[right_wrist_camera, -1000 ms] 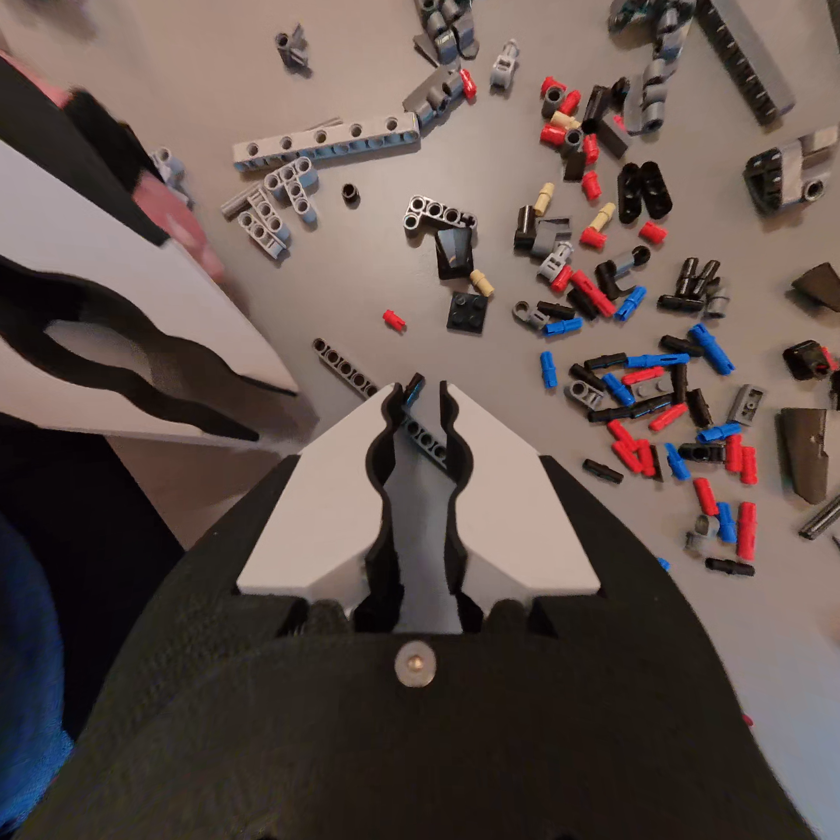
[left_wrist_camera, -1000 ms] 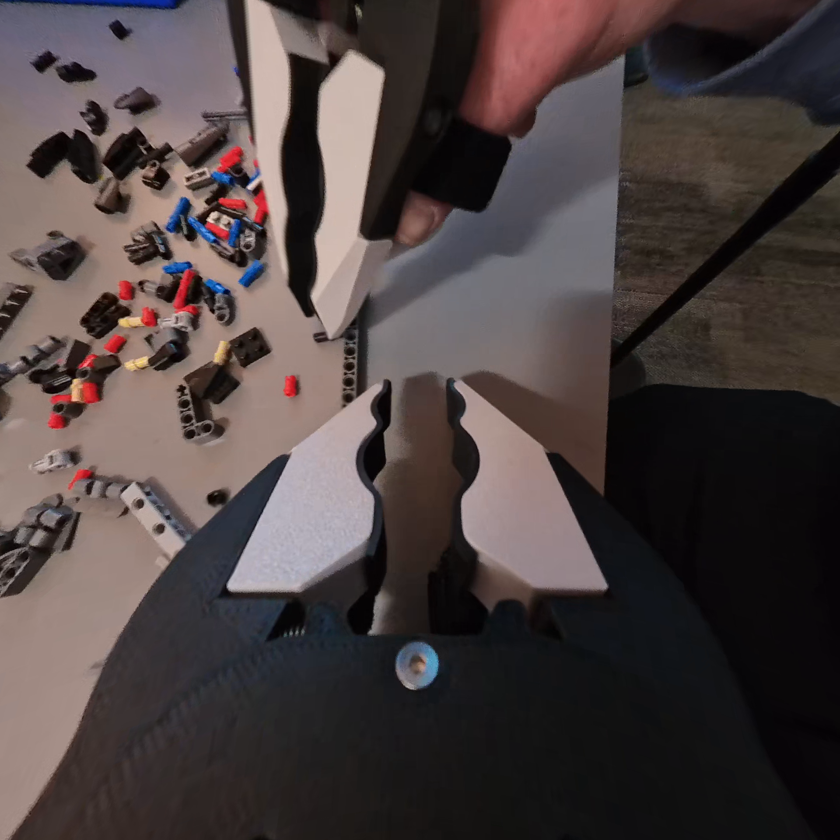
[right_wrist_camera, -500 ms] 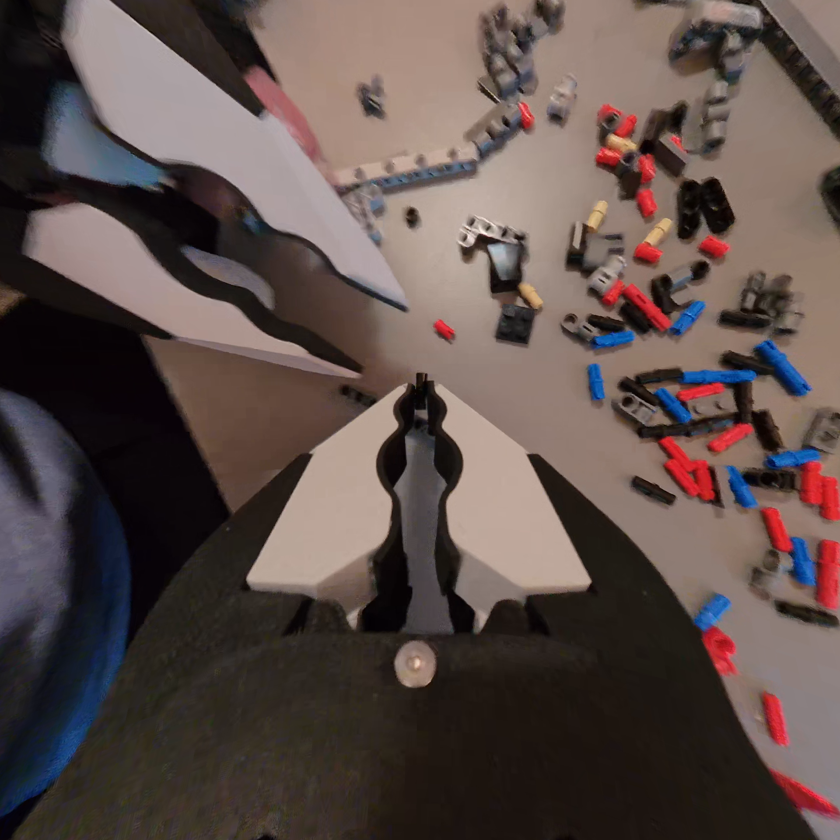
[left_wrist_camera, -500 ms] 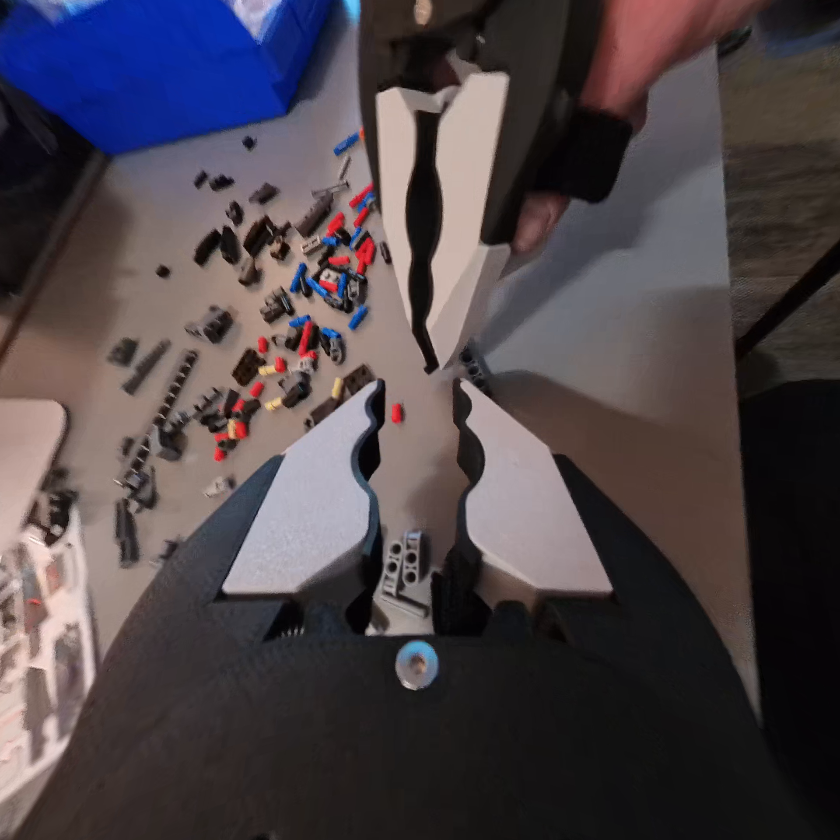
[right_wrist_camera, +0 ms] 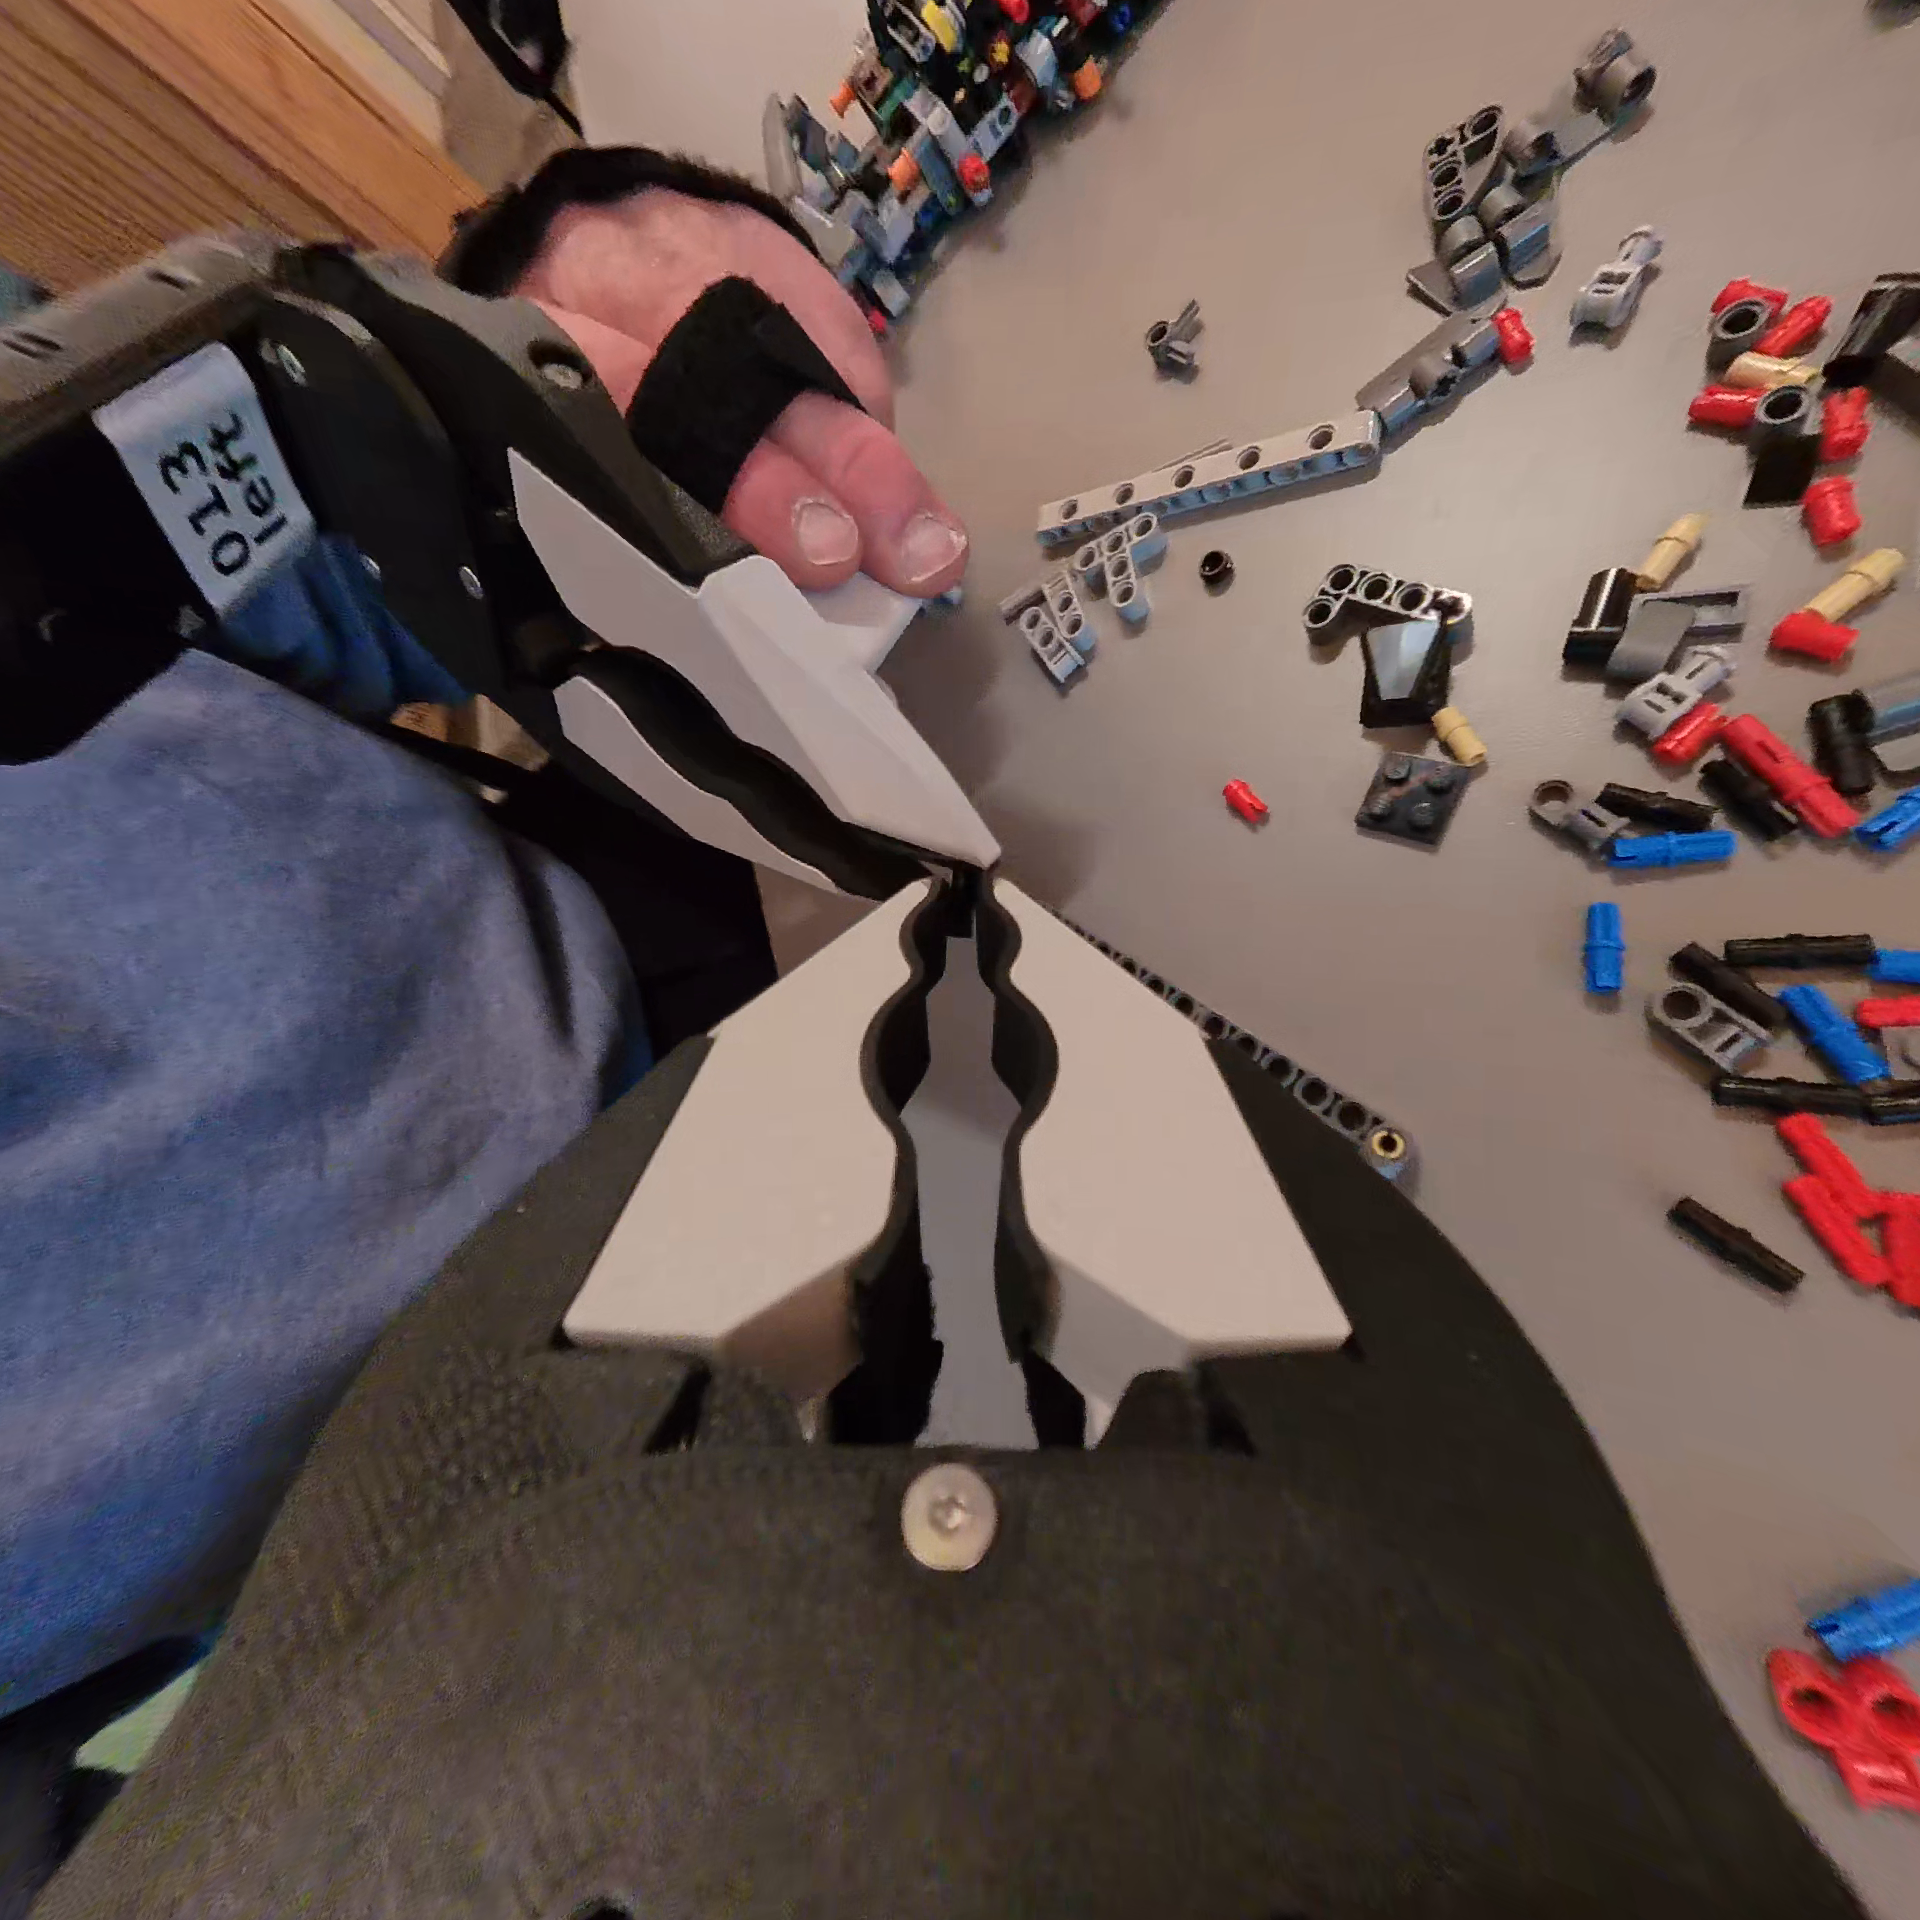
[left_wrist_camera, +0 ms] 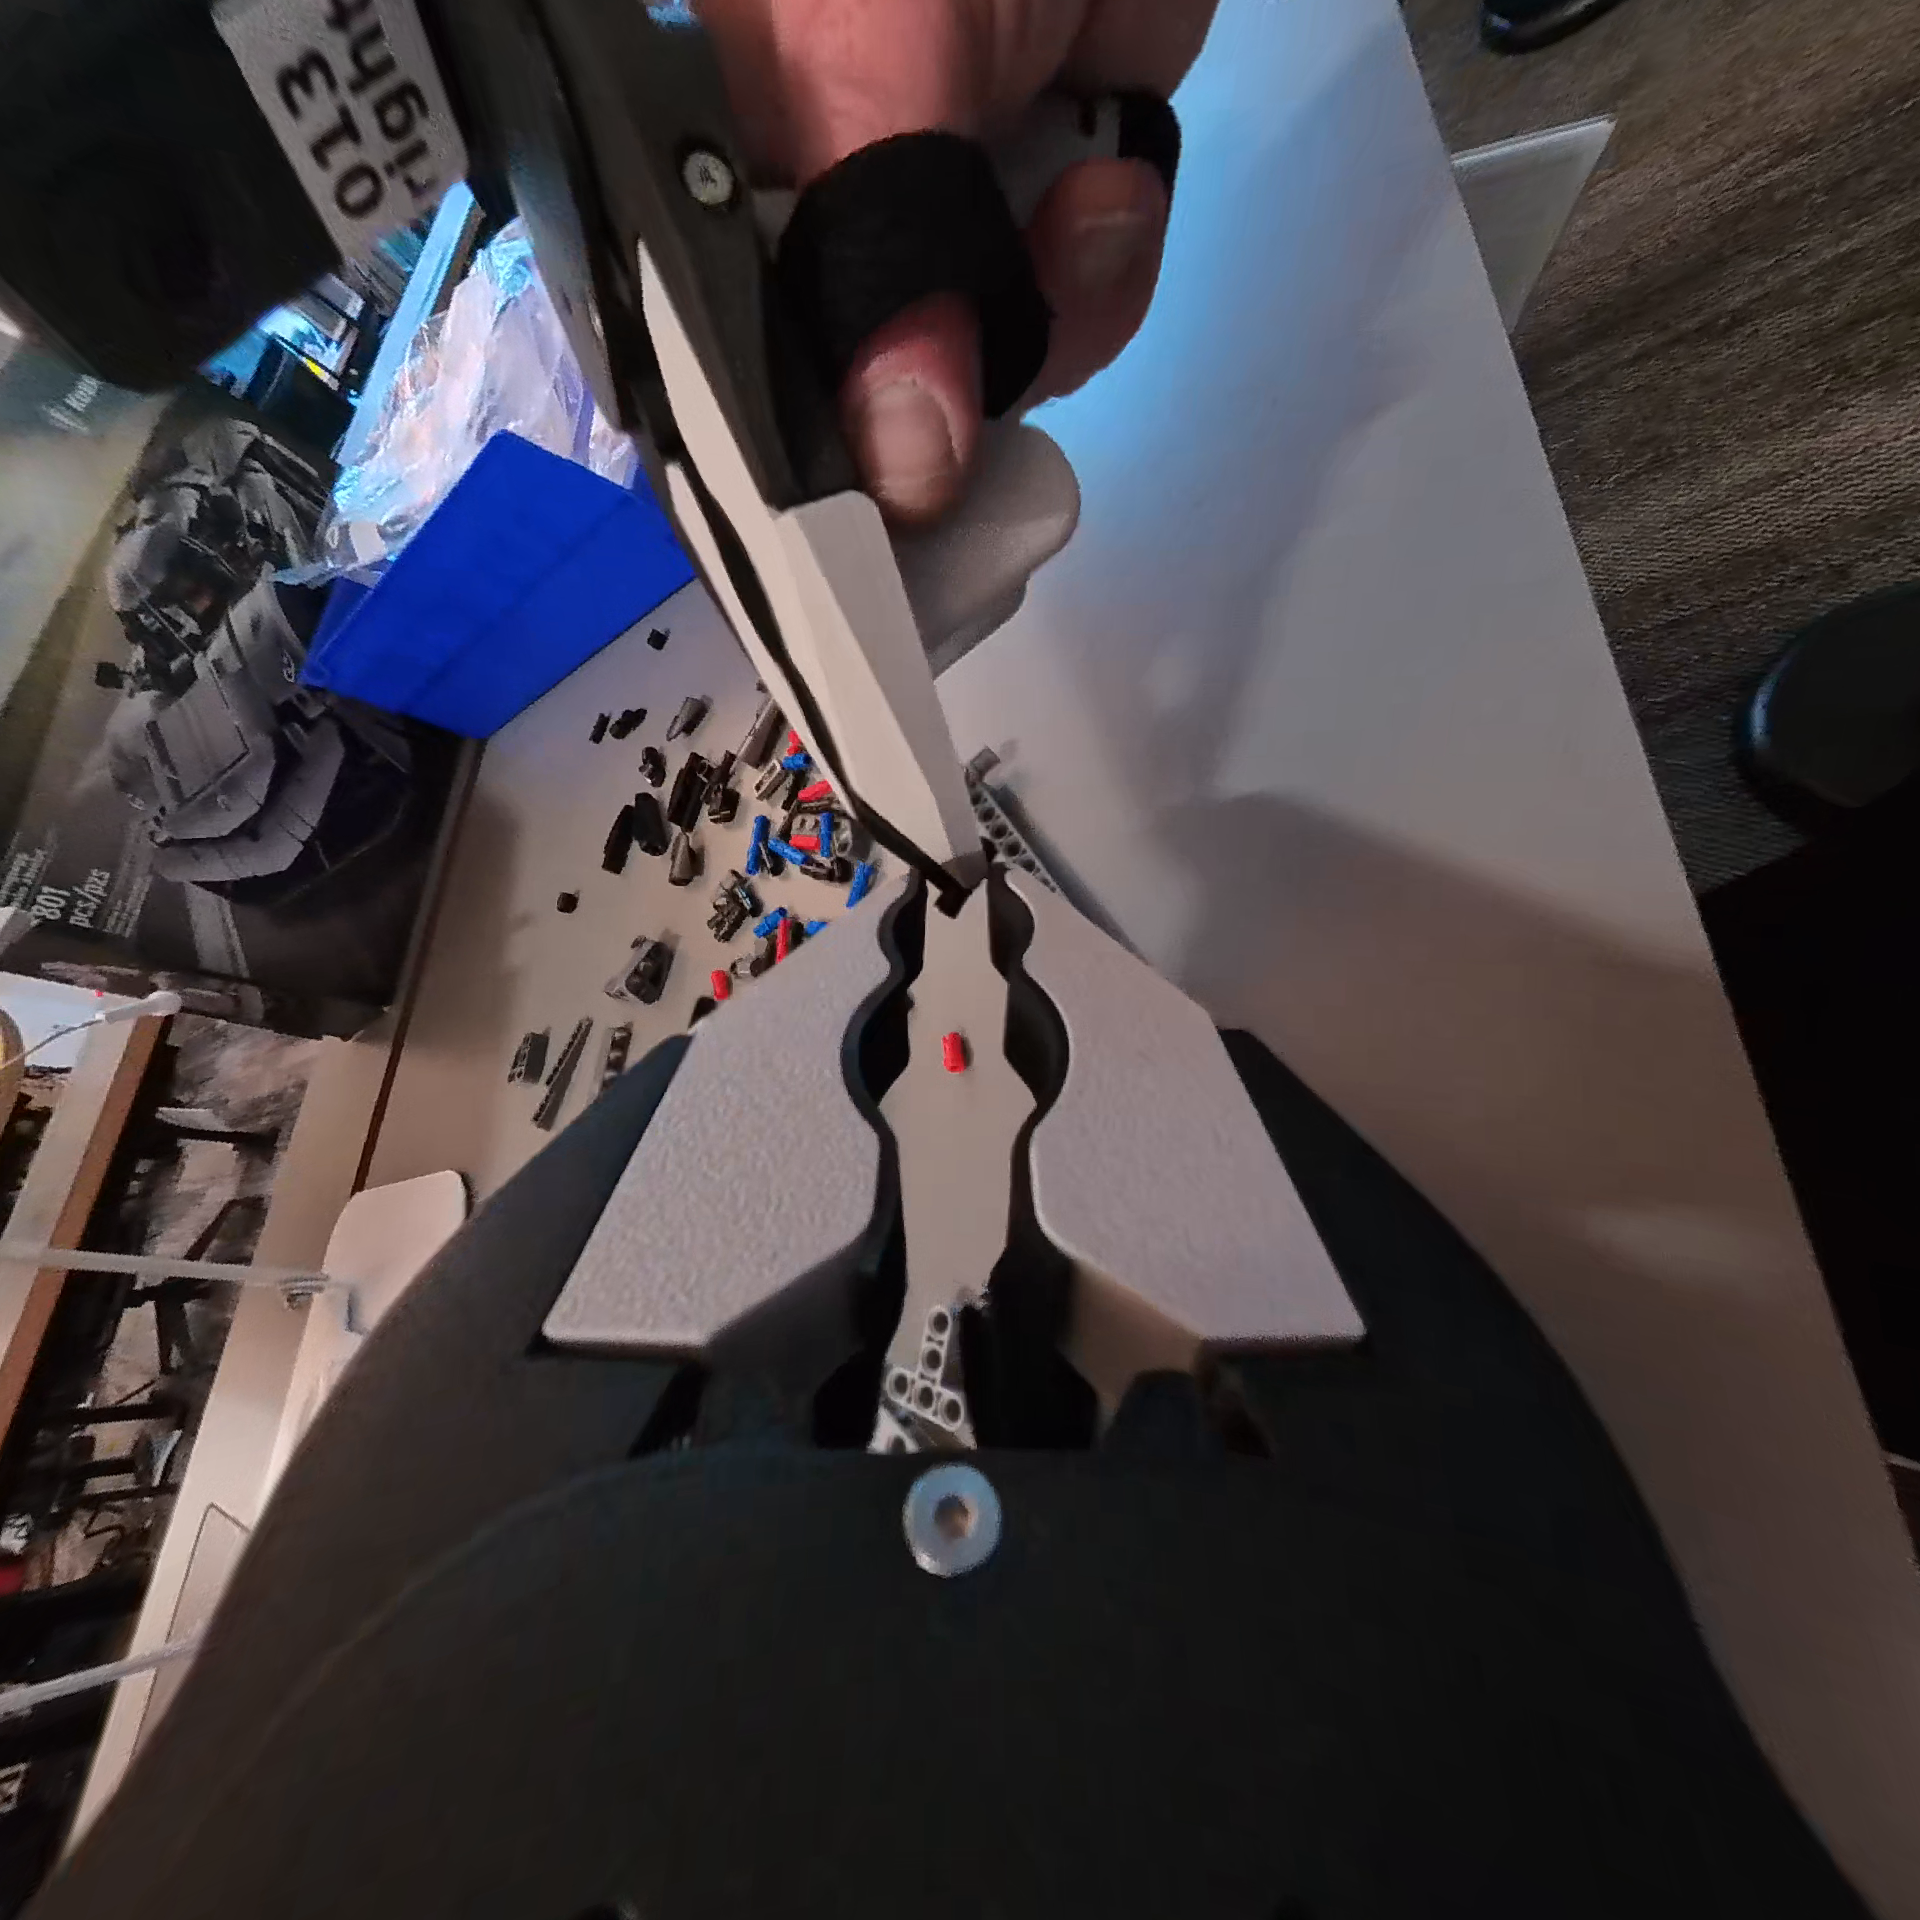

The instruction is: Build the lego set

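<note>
My right gripper (right_wrist_camera: 963, 885) is shut on a small black pin (right_wrist_camera: 961, 906) and holds it above the grey table (right_wrist_camera: 1195, 260). My left gripper (left_wrist_camera: 954, 885) has its tips on either side of the same pin (left_wrist_camera: 948, 898), with the jaws narrowed onto it. The two grippers meet tip to tip; the right gripper (left_wrist_camera: 951, 868) comes in from above in the left wrist view, and the left gripper (right_wrist_camera: 951, 864) comes in from the left in the right wrist view. A long dark beam (right_wrist_camera: 1262, 1060) lies on the table under the right gripper, and also shows in the left wrist view (left_wrist_camera: 1003, 821).
Loose red, blue and black pins (right_wrist_camera: 1787, 997) and grey beams (right_wrist_camera: 1216, 473) are scattered over the table. A lone red pin (left_wrist_camera: 953, 1051) lies below the grippers. A blue bin (left_wrist_camera: 499, 613) and the set's box (left_wrist_camera: 208, 727) stand behind. The table edge (left_wrist_camera: 1558, 727) runs along the right. The tips of both grippers are at nearly the same place.
The right gripper shut on the black pin beside the dark beam and lifted it. The left gripper rose, swung in to meet it, and its jaws narrowed around the pin.
</note>
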